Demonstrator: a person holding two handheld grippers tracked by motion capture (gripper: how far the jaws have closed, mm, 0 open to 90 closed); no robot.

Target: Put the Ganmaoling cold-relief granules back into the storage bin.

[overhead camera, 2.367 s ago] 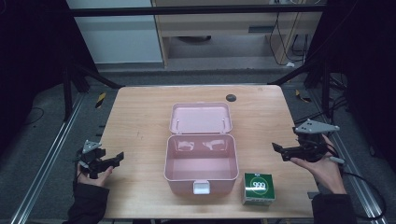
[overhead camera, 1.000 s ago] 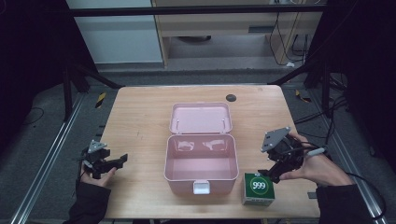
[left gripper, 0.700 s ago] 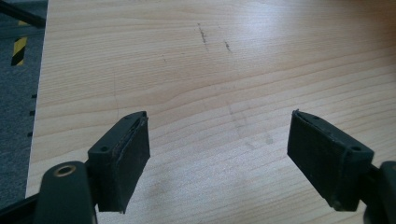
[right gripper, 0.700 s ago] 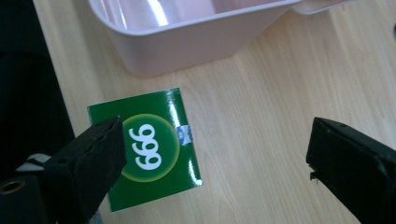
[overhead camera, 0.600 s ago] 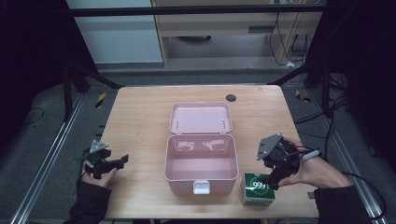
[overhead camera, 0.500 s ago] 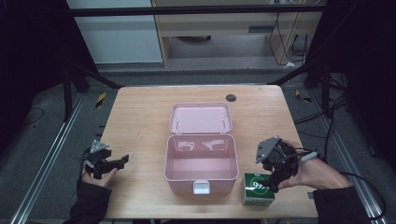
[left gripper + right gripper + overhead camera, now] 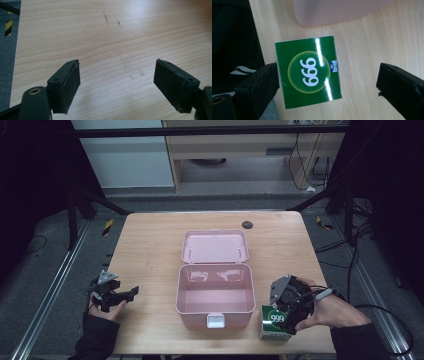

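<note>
A green box marked 999 point(image 7: 275, 322) point(image 7: 308, 72) stands near the table's front edge, right of the open pink case point(image 7: 214, 295). My right gripper point(image 7: 289, 312) point(image 7: 328, 85) hovers over the box, open, with one jaw at the box's side and the other well clear of it. The case is empty, its lid point(image 7: 214, 246) lying flat behind it. My left gripper point(image 7: 120, 296) point(image 7: 116, 83) rests at the table's left front, open over bare wood.
A small dark round grommet point(image 7: 247, 224) sits near the table's far edge. The wooden table point(image 7: 150, 250) ends close behind the green box. Dark floor and metal rails surround the table.
My right gripper has swung in from the table's right edge, leftward and down, to sit over the green box. The left gripper has barely shifted.
</note>
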